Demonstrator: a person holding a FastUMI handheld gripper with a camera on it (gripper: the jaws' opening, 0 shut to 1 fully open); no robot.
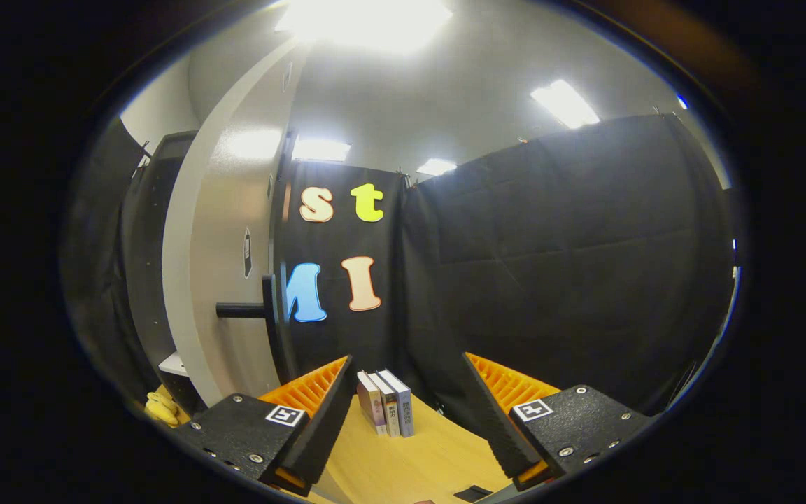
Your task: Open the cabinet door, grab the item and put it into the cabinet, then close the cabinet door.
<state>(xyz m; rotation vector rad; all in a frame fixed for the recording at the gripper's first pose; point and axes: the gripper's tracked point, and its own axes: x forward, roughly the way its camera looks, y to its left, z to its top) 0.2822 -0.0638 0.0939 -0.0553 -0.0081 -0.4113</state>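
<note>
Your hand-held gripper (408, 413) has its two fingers spread wide apart, with nothing between them but open air and the wooden counter (417, 462) below. Neither finger touches anything.

Just ahead of the fingers, in the gap between them and a little nearer your left finger, three books (385, 402) stand upright on the counter, side by side and touching one another, spines toward you. They sit close to the counter's far edge, where the black cloth wall rises behind them.

To the left of your left finger stands the cabinet (158, 280), dark in its frame. Its pale door (231, 259) is swung open, edge-on toward you, and a dark bar handle (242, 310) sticks out from it sideways. Behind the door's lower part you can see a bit of a light shelf (173, 364) inside the cabinet.

Down by the counter's left edge, beside the cabinet's foot and just outside your left finger, lies something yellow (161, 407); it is too small and distorted to tell what it is. Near the counter's front edge, between the fingers, a small dark flat object (473, 493) lies partly cut off.
</note>
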